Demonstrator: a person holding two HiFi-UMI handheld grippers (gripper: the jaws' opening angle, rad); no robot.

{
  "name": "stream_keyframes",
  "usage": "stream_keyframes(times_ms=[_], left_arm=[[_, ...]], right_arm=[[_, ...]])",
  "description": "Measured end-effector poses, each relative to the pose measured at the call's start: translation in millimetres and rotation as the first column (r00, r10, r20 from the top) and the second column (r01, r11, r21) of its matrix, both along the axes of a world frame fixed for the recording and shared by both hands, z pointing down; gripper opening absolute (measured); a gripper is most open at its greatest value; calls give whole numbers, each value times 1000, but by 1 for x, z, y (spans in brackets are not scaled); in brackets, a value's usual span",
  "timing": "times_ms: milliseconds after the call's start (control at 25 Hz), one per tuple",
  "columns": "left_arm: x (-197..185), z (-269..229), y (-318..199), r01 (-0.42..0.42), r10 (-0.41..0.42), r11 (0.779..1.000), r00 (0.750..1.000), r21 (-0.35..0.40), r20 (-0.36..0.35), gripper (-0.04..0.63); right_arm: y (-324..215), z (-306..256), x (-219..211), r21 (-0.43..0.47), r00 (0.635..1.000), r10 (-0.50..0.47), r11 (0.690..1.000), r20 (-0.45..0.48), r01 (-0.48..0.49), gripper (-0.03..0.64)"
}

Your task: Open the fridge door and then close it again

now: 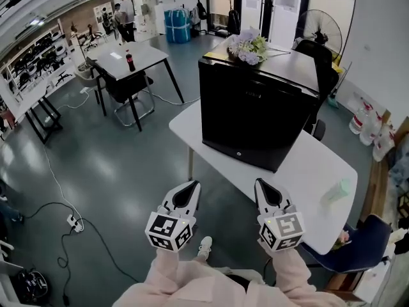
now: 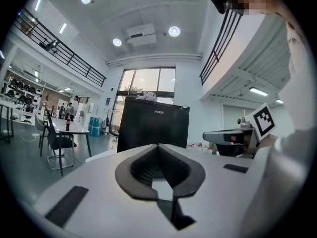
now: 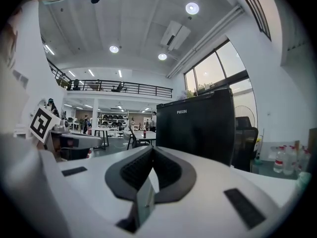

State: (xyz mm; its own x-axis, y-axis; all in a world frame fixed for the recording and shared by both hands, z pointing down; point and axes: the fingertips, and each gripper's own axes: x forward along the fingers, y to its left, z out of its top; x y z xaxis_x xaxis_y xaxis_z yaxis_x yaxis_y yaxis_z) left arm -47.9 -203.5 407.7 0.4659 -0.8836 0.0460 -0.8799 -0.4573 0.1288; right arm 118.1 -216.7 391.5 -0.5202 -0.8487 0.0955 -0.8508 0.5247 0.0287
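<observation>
A black mini fridge (image 1: 252, 117) stands on a white table (image 1: 319, 165) with its door closed, the front facing me. Both grippers hover short of the table's near edge, level and pointing at the fridge without touching it. My left gripper (image 1: 192, 185) is shut with nothing between its jaws, and in its own view the tips (image 2: 158, 146) meet in front of the fridge (image 2: 153, 128). To its right, my right gripper (image 1: 262, 183) is likewise shut and empty. In the right gripper view the fridge (image 3: 198, 128) rises just right of the closed jaw tips (image 3: 151, 148).
A bunch of flowers (image 1: 248, 47) lies on top of the fridge. A pale green object (image 1: 339, 189) sits at the table's right end, with a blue chair (image 1: 348, 248) below it. A second table with a cola bottle (image 1: 130, 61) stands far left. Cables (image 1: 73, 222) run over the floor.
</observation>
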Motion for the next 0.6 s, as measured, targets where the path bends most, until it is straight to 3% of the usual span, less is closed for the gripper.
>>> stream_keyframes(times_ms=[600], left_arm=[[-29,-20,-131,-108,105,993,993,52,50,11]], right_arm=[[-122,-29,-40,80,992,28,997,-121,-18,9]])
